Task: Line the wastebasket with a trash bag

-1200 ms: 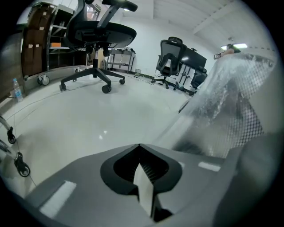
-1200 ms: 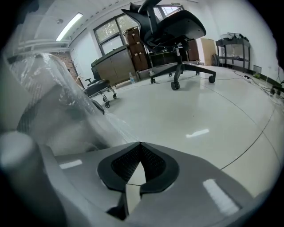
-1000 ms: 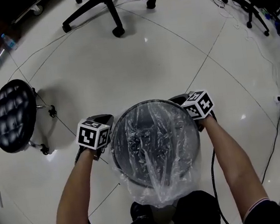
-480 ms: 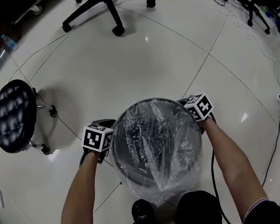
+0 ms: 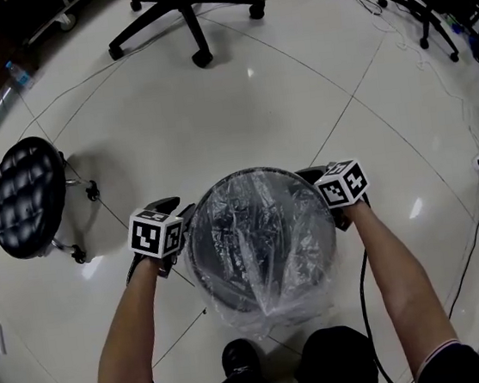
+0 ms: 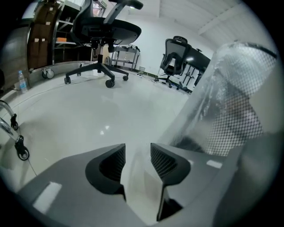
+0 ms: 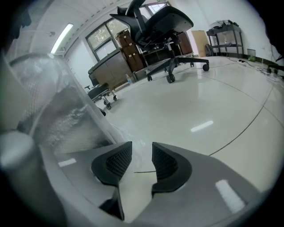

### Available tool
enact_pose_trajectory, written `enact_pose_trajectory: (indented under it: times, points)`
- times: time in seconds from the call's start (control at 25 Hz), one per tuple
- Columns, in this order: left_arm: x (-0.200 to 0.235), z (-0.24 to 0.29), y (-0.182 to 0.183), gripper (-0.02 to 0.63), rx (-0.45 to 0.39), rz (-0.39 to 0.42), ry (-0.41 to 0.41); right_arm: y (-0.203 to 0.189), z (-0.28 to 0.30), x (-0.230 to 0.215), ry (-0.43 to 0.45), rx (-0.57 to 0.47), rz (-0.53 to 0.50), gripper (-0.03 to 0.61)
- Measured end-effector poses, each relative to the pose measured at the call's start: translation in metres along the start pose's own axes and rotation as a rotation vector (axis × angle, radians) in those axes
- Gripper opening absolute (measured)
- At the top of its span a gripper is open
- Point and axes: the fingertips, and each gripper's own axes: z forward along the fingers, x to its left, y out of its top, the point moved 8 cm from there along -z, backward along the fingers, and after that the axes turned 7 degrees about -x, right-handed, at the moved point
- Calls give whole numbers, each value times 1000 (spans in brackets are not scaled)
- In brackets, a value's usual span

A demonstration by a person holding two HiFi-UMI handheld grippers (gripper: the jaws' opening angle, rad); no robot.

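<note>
Since a second ago, the loose skirt of the clear trash bag point(image 5: 279, 313) hangs shorter on the person's side, drawn closer around the wastebasket point(image 5: 203, 276), and both grippers, then pinched shut, are letting go. The left gripper point(image 5: 177, 213) sits against the left side of the bin and the right gripper point(image 5: 314, 175) against the right side, each near the rim and pointing down and away from the person.

The left gripper view shows its jaws opening, with a clear gap between the ribbed pads. A pale, hazy strip lies in that gap; it may be bag film, but I cannot tell it from the glossy floor point(image 5: 238, 108). Film-covered black mesh fills the space just beside the right-hand jaw.

The right gripper view shows its jaws opening too, pads apart, with floor and a thin dark line visible through the gap. Crinkled bag film ends just beside the left-hand jaw tip, and neither pad presses on it.

The round black mesh wastebasket stands on the white tiled floor between the person's forearms. The bag is inside it, its mouth folded over the rim all round and its wrinkled body slack in the middle.

A black quilted stool point(image 5: 28, 197) stands well to the left, an office chair base point(image 5: 187, 15) farther ahead, and a water bottle point(image 5: 19, 75) at the far left.
</note>
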Motion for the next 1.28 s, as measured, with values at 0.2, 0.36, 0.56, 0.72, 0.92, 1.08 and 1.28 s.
enact_pose_trajectory:
  times: [0.2,0.36,0.56,0.72,0.92,1.08,1.28]
  points:
    - [0,-26,22,176,-82,-5,26,23,-35,2,-33,-100,4,132]
    - [-14,-57,48,176,-153,16,48,51,-78,14,-83,-177,-78,116]
    - [-48,-103,74,172,-199,87,90,87,-128,58,-59,-248,-209,83]
    - [-73,-146,89,158,-242,105,144,109,-154,109,21,-264,-324,69]
    - [-108,-192,101,12,-307,117,184,131,-170,175,123,-273,-426,53]
    - [-131,-214,108,12,-345,96,201,143,-170,215,176,-282,-462,23]
    - [-161,-231,117,12,-378,84,209,145,-162,257,244,-236,-494,2]
